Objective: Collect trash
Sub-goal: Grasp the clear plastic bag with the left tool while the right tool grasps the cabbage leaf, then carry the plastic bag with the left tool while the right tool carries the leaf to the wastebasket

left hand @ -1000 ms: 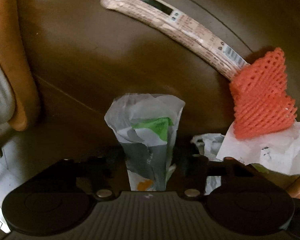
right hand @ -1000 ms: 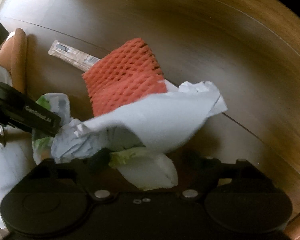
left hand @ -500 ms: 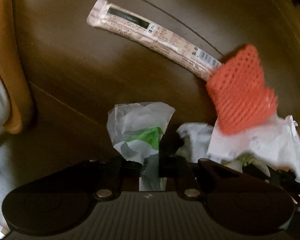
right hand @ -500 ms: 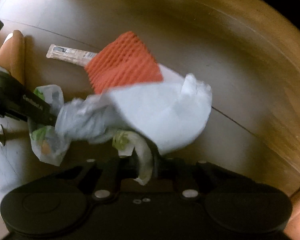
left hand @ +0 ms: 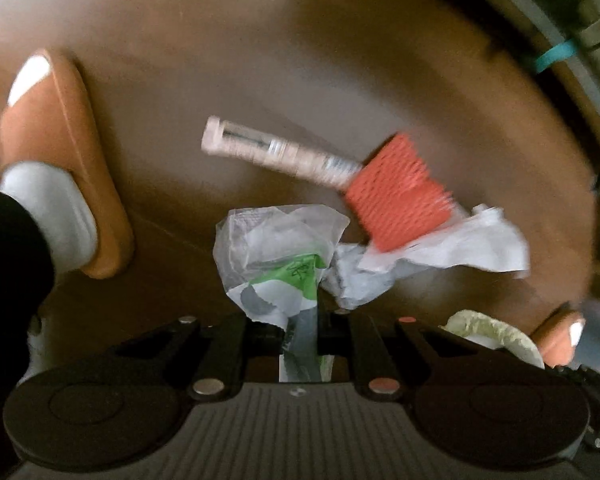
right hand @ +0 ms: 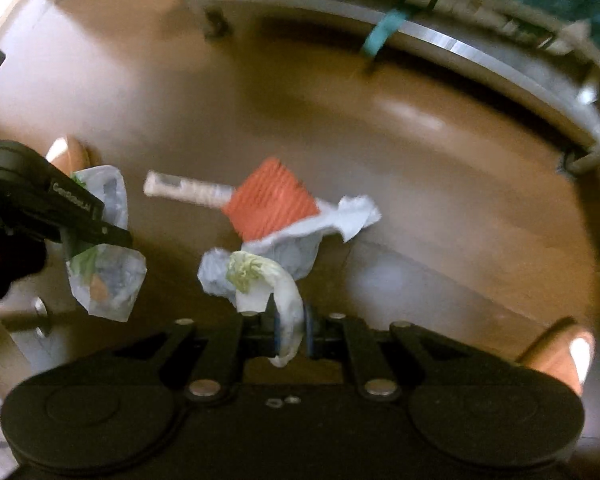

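My left gripper (left hand: 302,328) is shut on a clear plastic wrapper with green print (left hand: 278,252), held above the brown floor; the wrapper also shows in the right wrist view (right hand: 108,276). My right gripper (right hand: 288,330) is shut on a white and pale green vegetable scrap (right hand: 262,280). On the floor lie a long pinkish stick wrapper (left hand: 276,156) (right hand: 188,190), an orange-red foam net (left hand: 400,196) (right hand: 272,204) and crumpled white paper (left hand: 460,248) (right hand: 340,220).
The person's foot in an orange slipper (left hand: 60,160) with a white sock stands at the left. A second slipper (right hand: 564,356) is at the lower right. A metal furniture frame with a teal strap (right hand: 384,28) runs along the far side.
Both grippers have risen away from the floor with their pieces. The right gripper's scrap has come free of the white paper, which stays on the floor with the net and stick wrapper.
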